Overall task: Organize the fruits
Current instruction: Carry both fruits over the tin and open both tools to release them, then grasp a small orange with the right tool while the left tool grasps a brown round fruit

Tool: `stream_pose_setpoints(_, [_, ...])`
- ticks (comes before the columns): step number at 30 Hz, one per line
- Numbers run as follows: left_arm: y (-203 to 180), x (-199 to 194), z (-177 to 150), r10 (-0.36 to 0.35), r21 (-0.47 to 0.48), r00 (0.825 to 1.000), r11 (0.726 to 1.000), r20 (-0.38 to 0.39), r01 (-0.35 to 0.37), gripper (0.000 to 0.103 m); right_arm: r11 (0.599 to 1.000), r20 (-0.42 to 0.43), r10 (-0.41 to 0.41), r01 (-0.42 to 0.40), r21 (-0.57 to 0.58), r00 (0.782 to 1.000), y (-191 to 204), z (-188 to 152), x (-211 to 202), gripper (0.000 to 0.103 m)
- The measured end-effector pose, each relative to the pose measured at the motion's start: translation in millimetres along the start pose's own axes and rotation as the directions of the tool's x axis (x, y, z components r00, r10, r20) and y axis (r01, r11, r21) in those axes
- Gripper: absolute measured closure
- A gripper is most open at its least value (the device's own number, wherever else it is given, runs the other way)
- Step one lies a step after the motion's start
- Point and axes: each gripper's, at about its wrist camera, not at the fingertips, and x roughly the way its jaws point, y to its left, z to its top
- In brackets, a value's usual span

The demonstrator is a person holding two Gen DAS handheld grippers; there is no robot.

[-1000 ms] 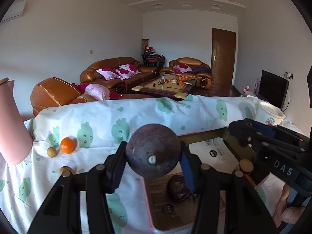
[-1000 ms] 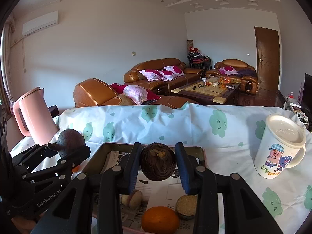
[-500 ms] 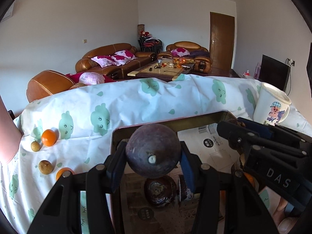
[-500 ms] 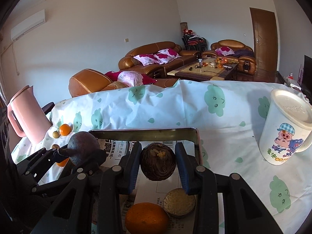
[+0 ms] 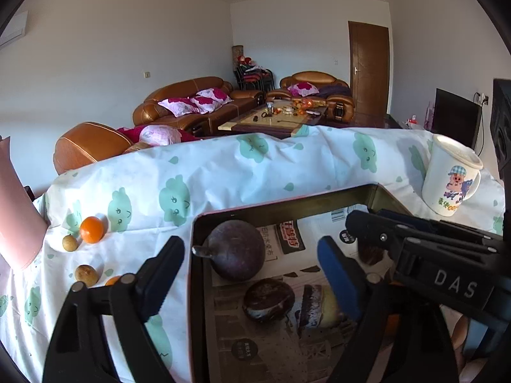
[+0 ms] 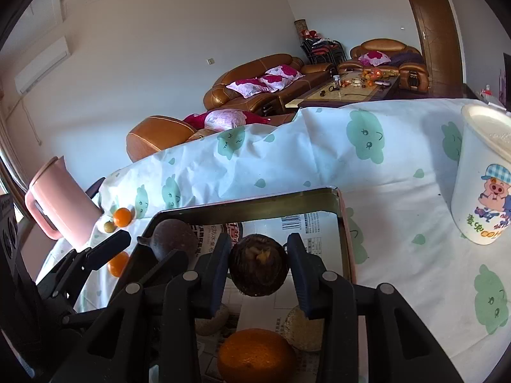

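Cloud-print cloth [image 5: 223,175] covers the table. One purple passion fruit [image 5: 234,250] lies in the tray [image 5: 287,206], free between the opening left gripper [image 5: 252,268] jaws. Right gripper [image 6: 258,265] clamps one dark mangosteen [image 6: 258,265].

The jug [image 5: 16,217] is cut off by the left wrist view's edge. A small orange [image 5: 112,280] hides behind the left hand-held gripper [image 5: 252,274]. Coffee-table items [image 5: 287,110] are too small to tell.

Tray [image 5: 281,209] — glossy, perhaps metal
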Motion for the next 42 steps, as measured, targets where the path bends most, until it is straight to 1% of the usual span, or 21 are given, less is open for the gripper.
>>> stream_pose_setpoints(1, [0.0,-3.6,-0.3,0.006,0.001,1.0,1.0,0.018,-0.006,0.001,1.0,0.005,0.017,-0.017,0.009,1.0,0.0,1.2,-1.8,0.06])
stream_pose_setpoints(3, [0.0,-10.3,-0.9,0.011,0.005,0.999,1.0,0.052,-0.011,0.0,1.0,0.037,0.025,-0.025,0.016,0.999,1.2,2.8,-8.7,0.051])
stream_pose_setpoints(5, [-0.1,-14.8,-1.9,0.008,0.015,0.998,1.0,0.07,-0.009,0.0,1.0,0.094,0.007,-0.008,0.008,0.996,3.7,4.1,-19.0,0.033])
stream_pose_setpoints(7, [1.5,-16.5,-2.2,0.023,0.015,0.997,1.0,0.073,-0.024,0.0,0.999,0.156,-0.031,0.032,-0.001,0.987,6.2,3.8,-29.3,0.026])
stream_pose_setpoints(10, [5.3,-16.3,-1.7,0.031,0.0,0.997,1.0,0.069,-0.031,0.0,0.996,0.211,-0.082,0.088,-0.017,0.974,9.1,2.8,-36.6,0.024])
stream_pose_setpoints(12, [7.1,-16.3,-2.3,0.035,-0.008,0.997,0.999,0.067,-0.034,0.0,0.994,0.216,-0.102,0.109,-0.017,0.971,8.5,2.0,-35.6,0.024])
stream_pose_setpoints(16, [8.4,-17.6,-3.4,0.042,-0.008,0.997,0.999,0.068,-0.042,0.0,0.992,0.226,-0.119,0.124,-0.01,0.967,4.3,-1.3,-35.8,0.024])
stream_pose_setpoints(18, [9.7,-18.1,-4.0,0.051,-0.007,0.996,0.999,0.07,-0.051,0.0,0.989,0.264,-0.139,0.149,-0.021,0.955,7.4,-3.2,-40.7,0.024])
stream_pose_setpoints(21, [13.6,-19.4,-5.4,0.072,0.001,0.994,0.997,0.076,-0.073,0.0,0.983,0.336,-0.152,0.179,-0.05,0.929,12.5,-8.0,-49.9,0.023])
stream_pose_setpoints(24, [21.9,-21.6,-6.1,0.107,0.01,0.99,0.994,0.09,-0.108,0.0,0.977,0.345,-0.175,0.206,-0.056,0.922,16.3,-9.1,-51.9,0.023])
stream_pose_setpoints(26, [30.3,-23.1,-7.1,0.136,0.005,0.986,0.991,0.097,-0.137,0.0,0.976,0.347,-0.177,0.209,-0.056,0.921,18.3,-10.5,-53.3,0.023])
stream_pose_setpoints(28, [41.5,-23.8,-8.1,0.151,-0.01,0.984,0.989,0.095,-0.151,0.0,0.976,0.346,-0.177,0.21,-0.061,0.922,21.1,-11.7,-53.3,0.023])
stream_pose_setpoints(32, [64.0,-23.0,-10.3,0.181,-0.04,0.981,0.983,0.072,-0.178,0.0,0.97,0.331,-0.183,0.225,-0.094,0.926,34.4,-15.8,-49.4,0.023])
stream_pose_setpoints(34, [73.5,-22.7,-11.7,0.185,-0.049,0.981,0.982,0.06,-0.182,0.0,0.968,0.329,-0.175,0.223,-0.112,0.928,43.3,-19.4,-48.4,0.023])
stream_pose_setpoints(38, [90.7,-24.5,-15.5,0.201,-0.061,0.978,0.978,0.052,-0.198,0.0,0.97,0.297,-0.151,0.199,-0.137,0.943,60.5,-24.5,-42.2,0.023])
stream_pose_setpoints(42, [106.9,-25.4,-19.0,0.205,-0.082,0.978,0.976,0.038,-0.201,0.0,0.971,0.296,-0.14,0.189,-0.143,0.945,73.2,-28.9,-39.3,0.023])
